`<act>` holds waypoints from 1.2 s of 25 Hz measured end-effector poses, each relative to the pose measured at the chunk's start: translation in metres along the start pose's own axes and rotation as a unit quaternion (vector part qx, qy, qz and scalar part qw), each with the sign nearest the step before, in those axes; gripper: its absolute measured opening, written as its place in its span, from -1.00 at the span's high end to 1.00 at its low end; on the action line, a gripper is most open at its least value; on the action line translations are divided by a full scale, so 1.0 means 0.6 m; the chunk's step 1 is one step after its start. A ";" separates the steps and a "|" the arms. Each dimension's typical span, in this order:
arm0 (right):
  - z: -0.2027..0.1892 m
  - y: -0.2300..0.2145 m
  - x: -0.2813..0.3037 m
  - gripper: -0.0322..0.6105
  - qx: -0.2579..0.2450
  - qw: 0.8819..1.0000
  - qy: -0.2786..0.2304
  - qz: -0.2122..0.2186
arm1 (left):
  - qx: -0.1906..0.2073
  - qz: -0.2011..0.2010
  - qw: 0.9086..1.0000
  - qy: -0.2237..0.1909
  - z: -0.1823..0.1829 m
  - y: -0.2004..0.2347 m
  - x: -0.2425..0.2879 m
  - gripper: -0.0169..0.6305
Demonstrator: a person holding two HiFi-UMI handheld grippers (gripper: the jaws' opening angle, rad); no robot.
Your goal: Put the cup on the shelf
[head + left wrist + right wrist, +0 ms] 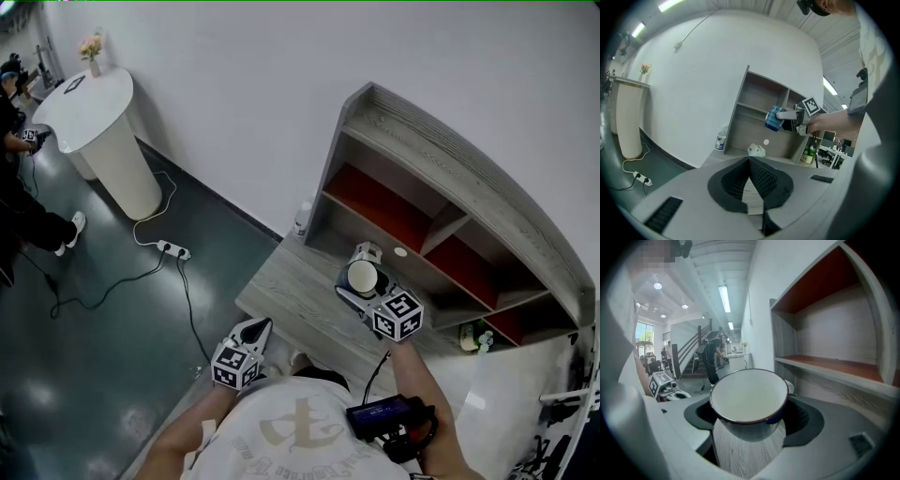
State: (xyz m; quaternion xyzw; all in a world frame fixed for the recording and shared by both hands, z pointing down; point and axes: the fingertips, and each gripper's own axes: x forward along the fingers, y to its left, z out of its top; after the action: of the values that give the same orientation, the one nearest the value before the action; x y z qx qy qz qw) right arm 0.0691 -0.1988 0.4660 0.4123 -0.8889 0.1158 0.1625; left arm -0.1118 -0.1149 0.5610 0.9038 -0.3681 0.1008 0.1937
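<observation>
- At the back of the table (281, 302) rises the grey wooden shelf (441, 164). Its open, red-backed compartments face me, so I judge a straight push forward should reach one.
- I hold the right gripper (359, 284) out over the table, raised in front of the shelf's lower compartments. It is near the shelf but not inside it.
- Its jaws are clamped on the cup (749, 399) from both sides, low on the body. That leaves the rim free and the base clear to set down.
- The cup, blue outside and white inside, hangs in the air with its mouth up and leaning a little toward the right gripper's camera. It touches neither table nor shelf.
- I judge the carry is well along, with the placing not yet done.
- The left gripper (255, 330) sits low at the table's near edge, well apart from the cup. Its jaws are drawn together at the tips with nothing between them. I take it as parked out of the way.
- A clear bottle (721, 138) stands just beside the shelf's left wall.
- A small white crumpled object (756, 150) lies on the table before the shelf, beneath the carried cup. I would keep the cup high enough to pass over it.
</observation>
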 end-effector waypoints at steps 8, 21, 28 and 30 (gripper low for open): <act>0.104 -0.024 -0.008 -0.37 -0.004 1.000 -0.029 0.001 | 0.004 -0.008 1.000 0.001 0.000 -0.011 0.005 0.94; 0.218 -0.121 -0.006 -0.37 -0.002 0.996 -0.057 -0.073 | -0.003 -0.003 1.000 0.002 -0.002 -0.012 0.005 0.94; 0.229 -0.189 0.006 -0.37 0.006 0.990 -0.057 -0.133 | -0.007 0.000 1.000 0.006 -0.008 -0.012 0.012 0.94; 0.230 -0.208 0.010 -0.37 0.009 0.988 -0.056 -0.146 | -0.008 0.002 1.000 0.006 -0.008 -0.010 0.013 0.94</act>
State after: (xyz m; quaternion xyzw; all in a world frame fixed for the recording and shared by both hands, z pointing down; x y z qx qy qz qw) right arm 0.1348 -0.3286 0.3500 0.5452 -0.8257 0.0758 0.1235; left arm -0.1024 -0.1137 0.5663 0.9009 -0.3692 0.1039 0.2031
